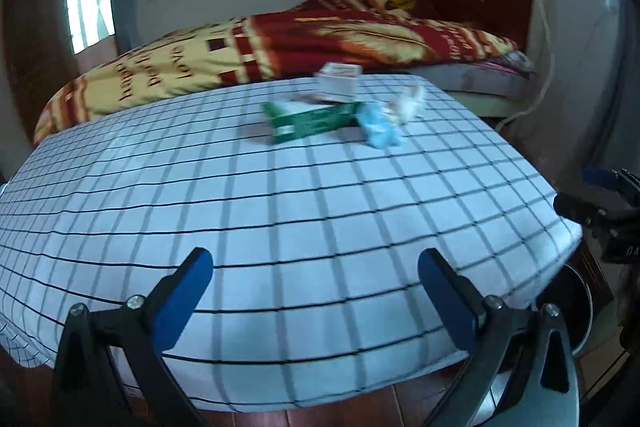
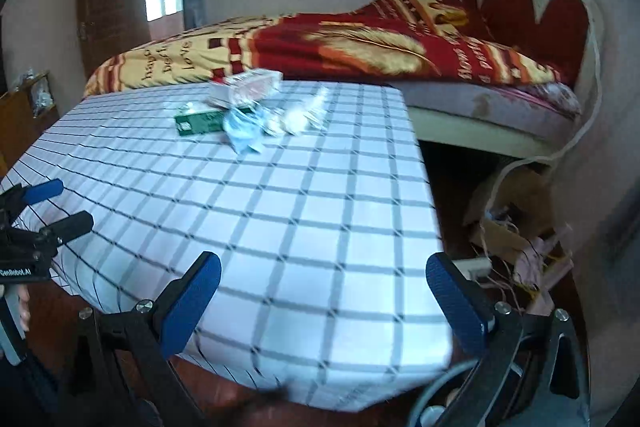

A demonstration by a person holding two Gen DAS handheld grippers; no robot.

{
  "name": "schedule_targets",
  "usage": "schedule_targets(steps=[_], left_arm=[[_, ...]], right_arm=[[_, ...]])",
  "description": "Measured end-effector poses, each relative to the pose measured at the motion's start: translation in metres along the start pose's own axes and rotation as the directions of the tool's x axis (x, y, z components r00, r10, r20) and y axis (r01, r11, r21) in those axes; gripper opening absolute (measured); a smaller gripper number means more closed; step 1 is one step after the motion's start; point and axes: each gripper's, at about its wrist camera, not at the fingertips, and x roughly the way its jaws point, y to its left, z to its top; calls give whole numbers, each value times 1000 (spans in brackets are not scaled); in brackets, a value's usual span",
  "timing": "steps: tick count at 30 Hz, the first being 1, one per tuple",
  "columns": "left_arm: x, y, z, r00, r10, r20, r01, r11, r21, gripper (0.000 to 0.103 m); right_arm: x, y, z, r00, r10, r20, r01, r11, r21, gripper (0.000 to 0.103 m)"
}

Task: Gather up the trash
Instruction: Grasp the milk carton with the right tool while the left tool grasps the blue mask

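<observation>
Both grippers empty at the near table edge, trash piled at the far end.

Left wrist view: the left gripper [image 1: 316, 263] has its jaws wide apart, holding nothing, hovering over the near edge of the checked tablecloth [image 1: 280, 211]. The trash sits well away near the far edge: a green box [image 1: 316, 121], a white box [image 1: 338, 83] partly on top of it, a blue wrapper [image 1: 378, 127] and a crumpled white bit [image 1: 408, 105] just beside. Right wrist view: right gripper [image 2: 324, 271] also spread open and empty, same pile ahead by the bed [image 2: 360, 47]. I'd reach across, take the loose blue wrapper first and pinch low, since the frames are blurry and stacked boxes could slide.
</observation>
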Motion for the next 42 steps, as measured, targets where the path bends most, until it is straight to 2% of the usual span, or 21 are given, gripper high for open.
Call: schedule_targets(steps=[7,17,26,27,28,29,30,32,37,40,42], left_arm=[[13,38,11,1000,17,7,-17,999,-42,99],[61,80,48,999,40,18,-38,996,-82,98],[99,95,71,1000,16,1,-16,994,-104,98],[102,96,72,1000,10,-2,-10,994,-107,98],[104,95,72,1000,8,-3,-8,994,-106,98],[106,95,73,1000,5,-3,-6,995,-103,98],[108,94,74,1000,1,-6,-2,995,-100,98],[111,91,75,1000,-11,-13,10,995,-97,98],[114,71,76,998,-63,-17,61,995,-80,98],[115,49,78,993,-114,-25,112,992,-65,88],[116,36,81,990,-136,-30,134,989,-61,85]], right_arm=[[39,42,42,997,75,26,-75,997,-20,103],[122,90,115,994,104,44,-104,994,11,103],[209,100,170,994,101,-29,-97,990,106,103],[213,100,172,994,99,-36,-95,990,104,96],[218,100,173,992,117,-47,-111,989,102,78],[221,100,173,990,127,-58,-121,988,97,73],[221,100,172,991,122,-60,-116,989,93,59],[216,93,167,989,137,-52,-131,987,96,57],[197,78,157,994,108,6,-109,993,45,53],[176,62,153,991,118,65,-121,992,43,53],[160,53,152,988,112,105,-116,992,39,53]])
